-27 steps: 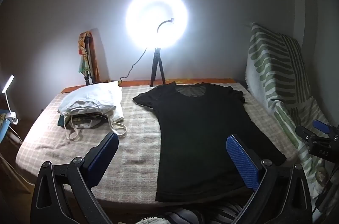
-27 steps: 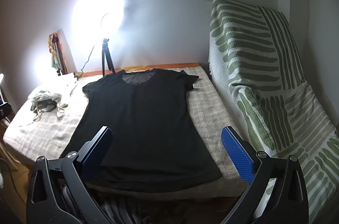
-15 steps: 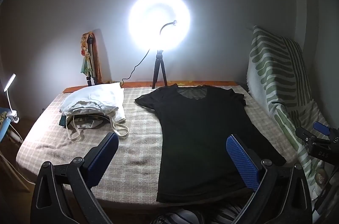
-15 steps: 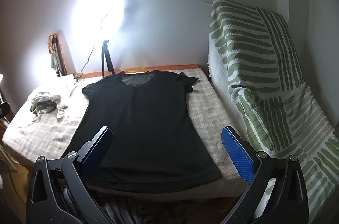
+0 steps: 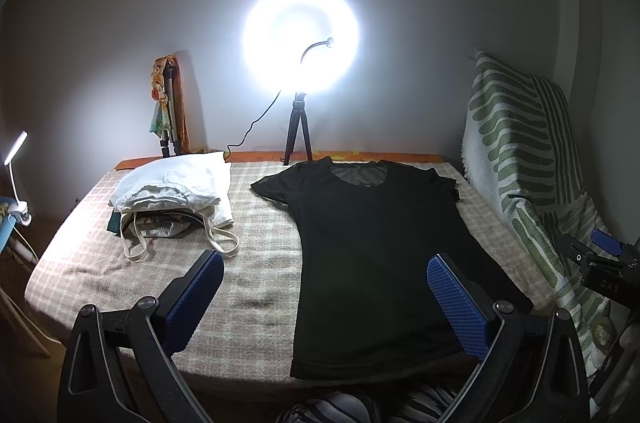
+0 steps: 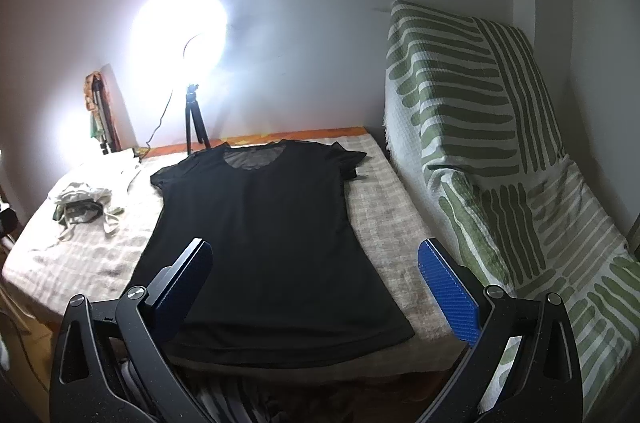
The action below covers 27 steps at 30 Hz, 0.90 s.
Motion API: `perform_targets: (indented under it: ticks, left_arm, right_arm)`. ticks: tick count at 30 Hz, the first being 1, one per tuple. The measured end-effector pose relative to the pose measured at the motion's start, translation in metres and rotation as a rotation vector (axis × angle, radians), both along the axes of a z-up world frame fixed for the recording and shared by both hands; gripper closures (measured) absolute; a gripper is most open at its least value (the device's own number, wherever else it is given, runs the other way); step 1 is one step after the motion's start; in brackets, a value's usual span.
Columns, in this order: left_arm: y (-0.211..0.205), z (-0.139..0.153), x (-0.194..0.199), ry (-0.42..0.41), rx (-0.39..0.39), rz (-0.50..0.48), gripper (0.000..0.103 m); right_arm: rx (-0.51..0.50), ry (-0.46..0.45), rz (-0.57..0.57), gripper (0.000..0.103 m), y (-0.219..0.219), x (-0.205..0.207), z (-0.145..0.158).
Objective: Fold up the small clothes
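The black short-sleeved T-shirt (image 5: 372, 247) lies flat on the checked bed cover (image 5: 256, 287), and both the left gripper (image 5: 326, 287) and right gripper (image 6: 314, 279) hang wide apart and empty above it, so each should pinch a bottom corner evenly.

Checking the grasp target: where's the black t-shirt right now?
The black t-shirt lies flat on the checked bed cover, neck toward the ring light, right of the white clothes pile in the left wrist view.
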<state>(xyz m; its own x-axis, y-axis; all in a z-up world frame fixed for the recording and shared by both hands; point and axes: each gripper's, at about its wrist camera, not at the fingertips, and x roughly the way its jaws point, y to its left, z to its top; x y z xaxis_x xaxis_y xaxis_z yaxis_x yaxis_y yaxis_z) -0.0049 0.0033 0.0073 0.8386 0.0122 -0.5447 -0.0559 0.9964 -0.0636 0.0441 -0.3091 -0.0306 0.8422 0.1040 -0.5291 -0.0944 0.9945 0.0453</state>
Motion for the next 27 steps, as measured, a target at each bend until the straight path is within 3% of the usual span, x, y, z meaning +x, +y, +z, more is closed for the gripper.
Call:
perform_targets:
  ticks: [27]
  left_arm:
    - [0.0053, -0.0061, 0.0, 0.012, -0.022, 0.005, 0.0]
  right_arm:
    - [-0.032, -0.023, -0.011, 0.001, 0.0044, -0.0008, 0.0061]
